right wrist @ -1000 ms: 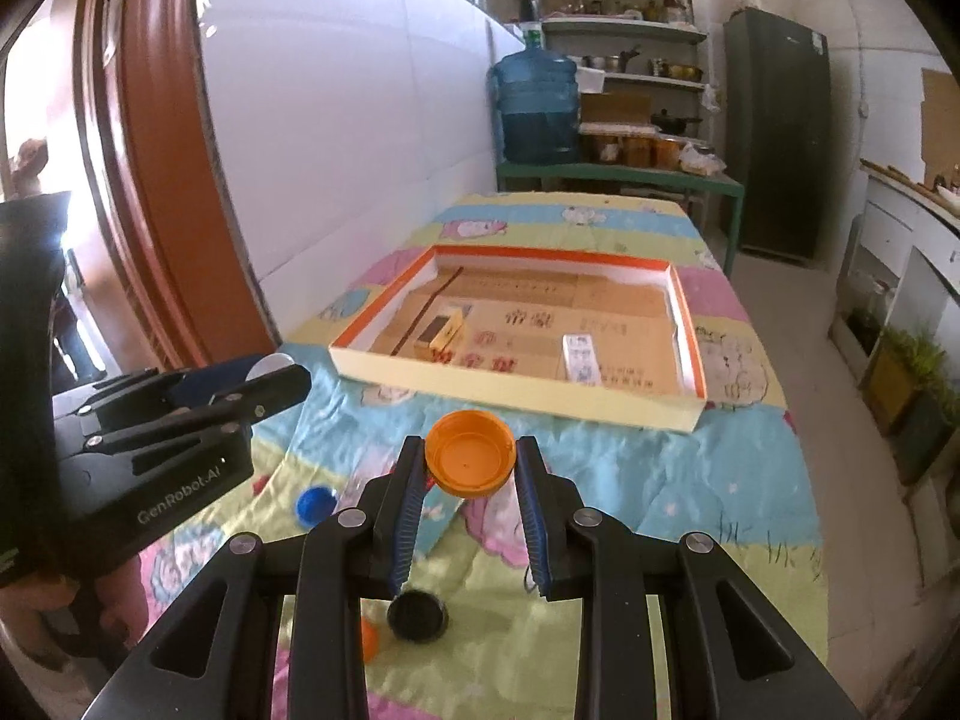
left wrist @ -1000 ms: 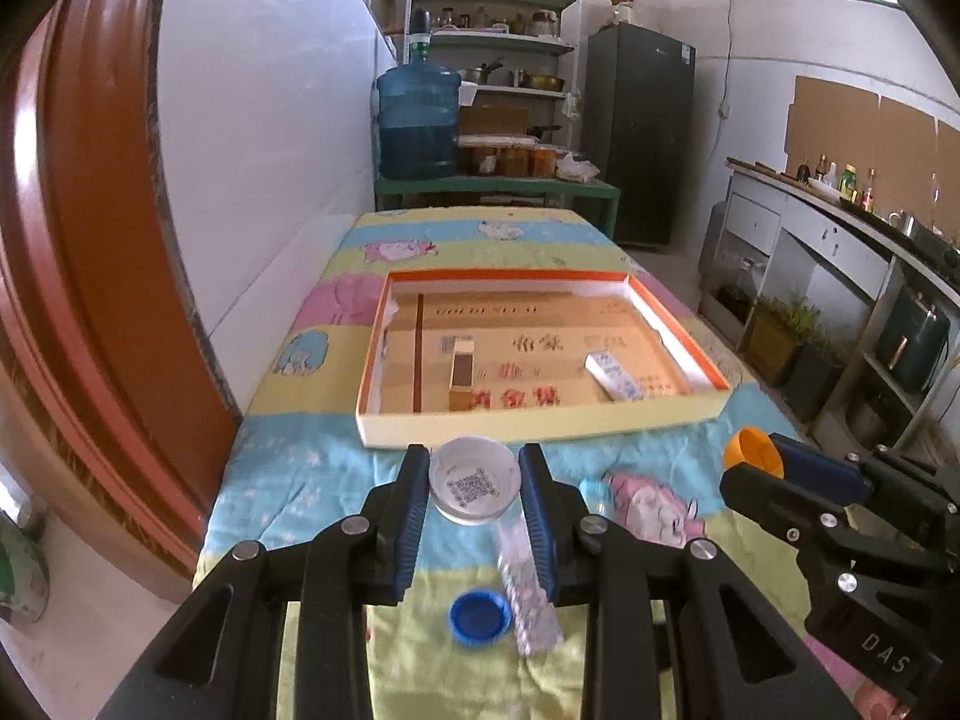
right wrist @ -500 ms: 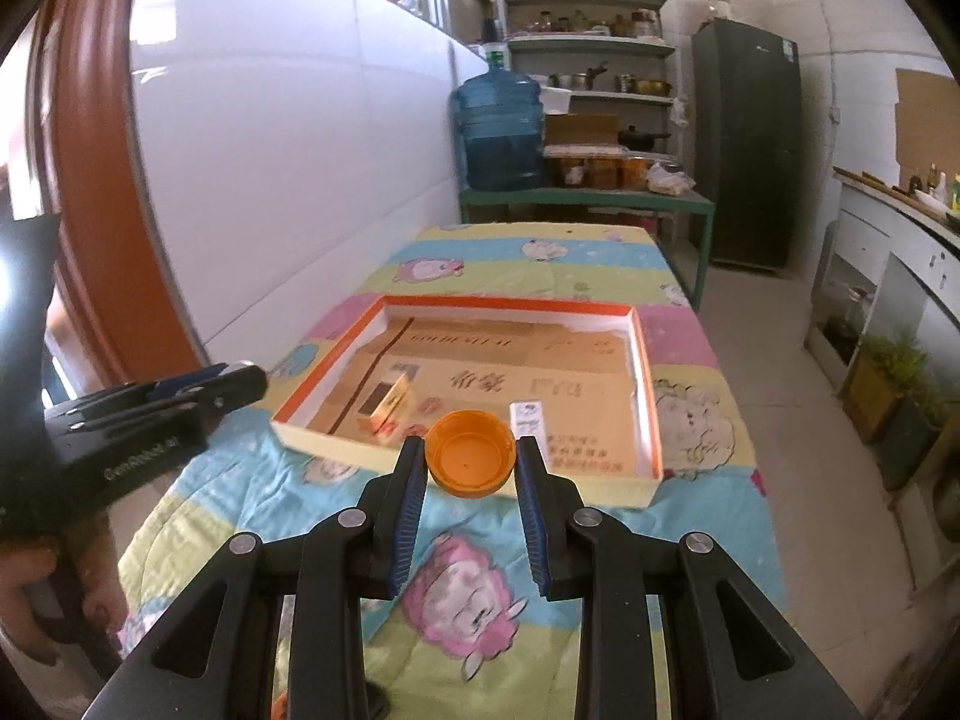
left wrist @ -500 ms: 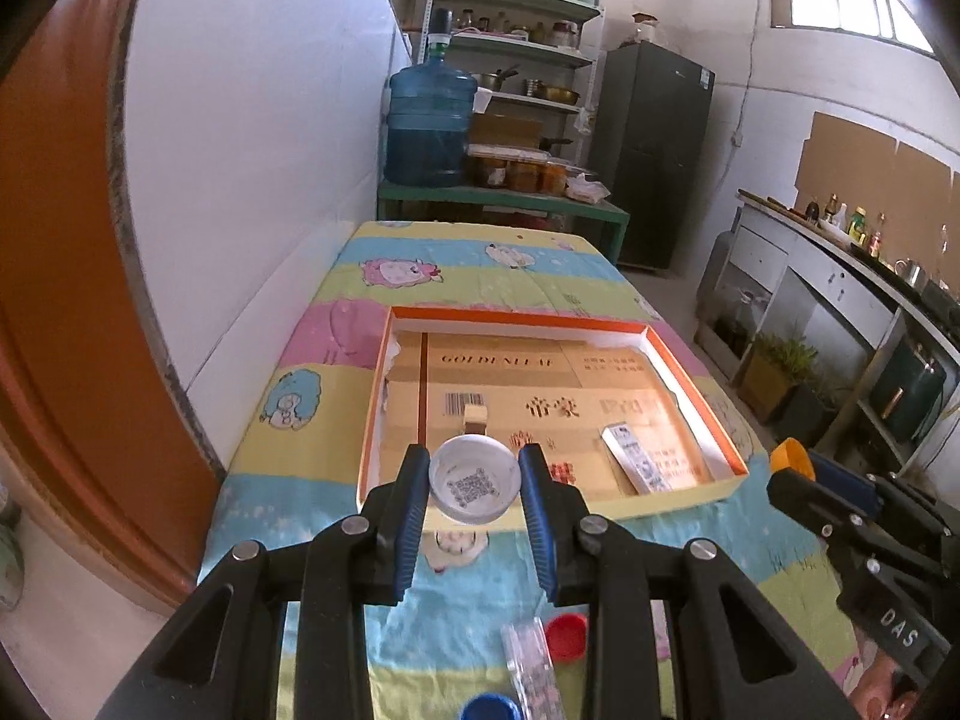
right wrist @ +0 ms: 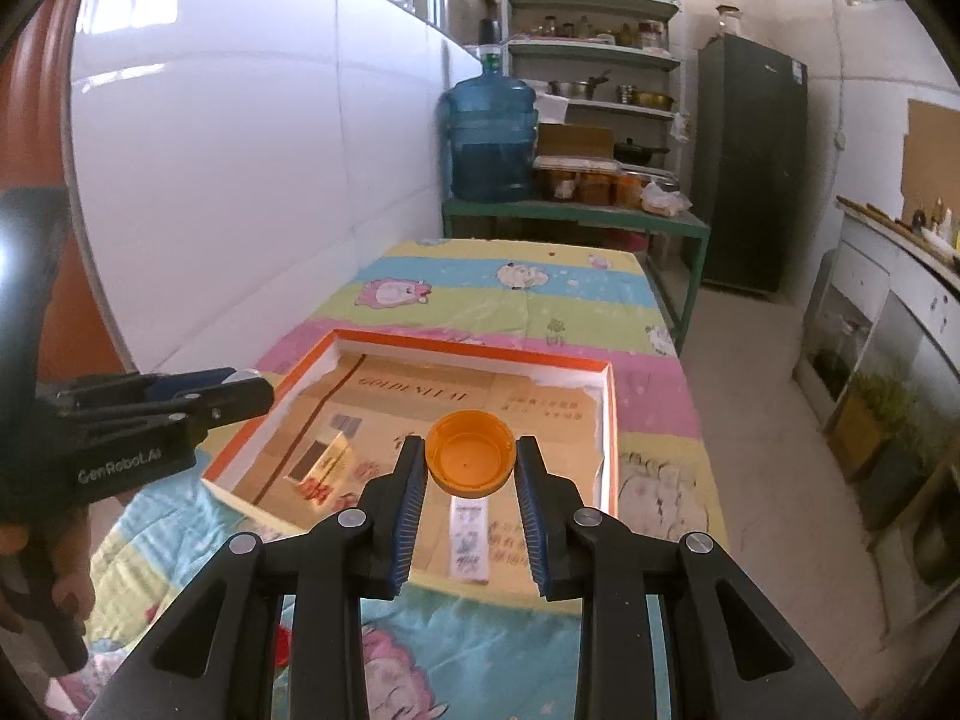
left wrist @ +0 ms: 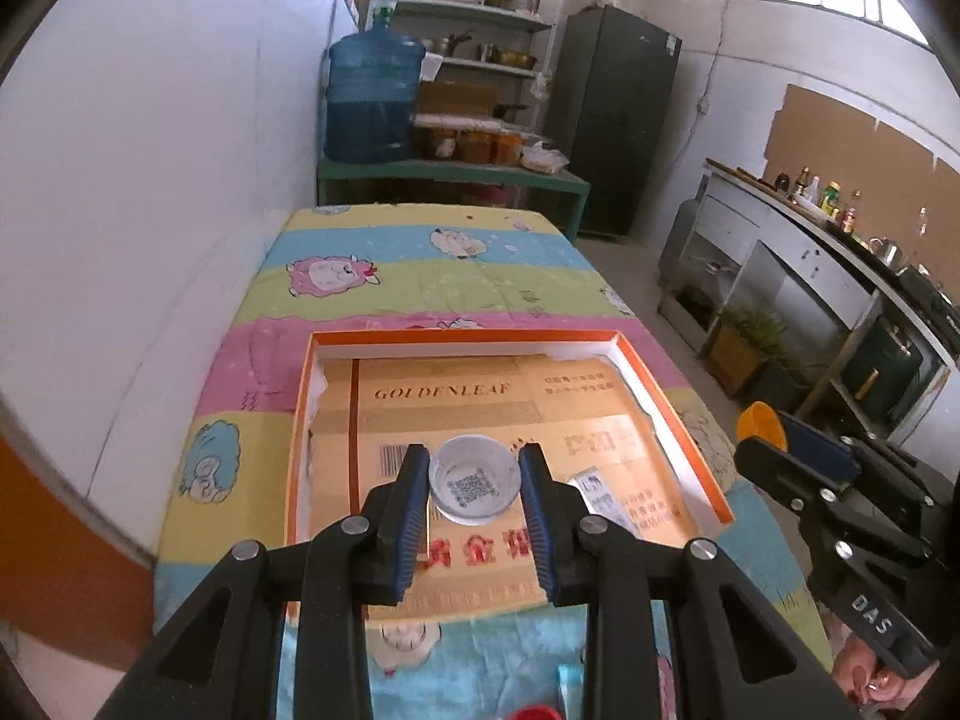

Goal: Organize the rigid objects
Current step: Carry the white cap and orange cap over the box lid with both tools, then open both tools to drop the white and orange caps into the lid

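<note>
Left wrist view shows a clear lid [left wrist: 474, 487] with a square code printed inside, in the lower middle of the frame, pinched between the two fingers [left wrist: 414, 516] of the left gripper [left wrist: 474, 483]. The fingers are closed to the width of the lid and touch its rim on both sides. The lid hangs above the floor of a shallow box [left wrist: 672, 414] with an orange rim, which takes the middle of the frame.

Right wrist view shows an orange cap [right wrist: 470, 459], hollow side up, held the same way by the right gripper [right wrist: 470, 468], over the right part of the same box [right wrist: 611, 420]. A small white packet [right wrist: 468, 539] lies on the box floor just below the cap, and a small gold and black carton [right wrist: 324, 461] lies in the left part.

Both pieces are held only by thin round rims, so I judge that a small twist could let one slip out and roll. If the cap is released from this height, it may bounce, land on the packet and rest tilted, or roll against the wall of the box. The two grippers are near each other at the right edge of the left wrist frame, so lowering both together could make them knock. More caps lie on the cartoon cloth [left wrist: 420, 276] at the bottom edge, still outside the box.
</note>
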Tool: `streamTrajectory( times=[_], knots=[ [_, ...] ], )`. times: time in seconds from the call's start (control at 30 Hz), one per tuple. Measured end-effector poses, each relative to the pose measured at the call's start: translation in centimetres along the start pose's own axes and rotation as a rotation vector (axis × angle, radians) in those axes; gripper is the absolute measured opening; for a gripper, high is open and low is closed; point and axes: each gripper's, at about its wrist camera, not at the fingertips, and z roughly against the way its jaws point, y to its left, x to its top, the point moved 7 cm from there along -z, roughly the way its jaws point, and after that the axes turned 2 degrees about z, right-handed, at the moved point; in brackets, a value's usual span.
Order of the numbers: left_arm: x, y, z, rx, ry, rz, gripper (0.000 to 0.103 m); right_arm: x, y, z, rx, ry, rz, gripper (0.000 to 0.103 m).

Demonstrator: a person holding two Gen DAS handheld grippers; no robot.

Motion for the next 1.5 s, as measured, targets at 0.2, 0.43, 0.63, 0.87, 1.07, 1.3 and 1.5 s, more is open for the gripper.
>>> streamTrajectory(
  times=[0.2, 0.43, 0.63, 0.87, 1.07, 1.3, 1.5],
  knots=[
    [2.0, 0.8, -3.4, 0.004, 0.046, 0.03, 0.031, 1.4, -1.1, -3.4, 0.041, 0.041, 0.002, 0.03],
    [4.2, 1.7, -6.9, 0.035, 0.097, 0.009, 0.031, 3.2, -2.9, -7.6, 0.107, 0.1, -0.056, 0.03],
    [4.9, 3.2, -10.4, 0.055, 0.184, 0.027, 0.031, 4.2, -3.3, -11.3, 0.125, 0.161, -0.064, 0.03],
    [4.2, 4.9, -13.7, 0.092, 0.247, 0.052, 0.031, 3.5, -3.6, -15.5, 0.107, 0.244, -0.064, 0.03],
    [3.3, 5.5, -15.6, 0.104, 0.289, 0.056, 0.031, 2.2, -3.8, -18.1, 0.096, 0.31, -0.067, 0.03],
    [2.5, 5.8, -16.7, 0.099, 0.319, 0.058, 0.031, 0.9, -4.0, -19.4, 0.091, 0.357, -0.071, 0.03],
    [2.5, 5.7, -16.9, 0.099, 0.313, 0.051, 0.031, 0.2, -4.1, -20.1, 0.088, 0.383, -0.076, 0.03]
  ],
)
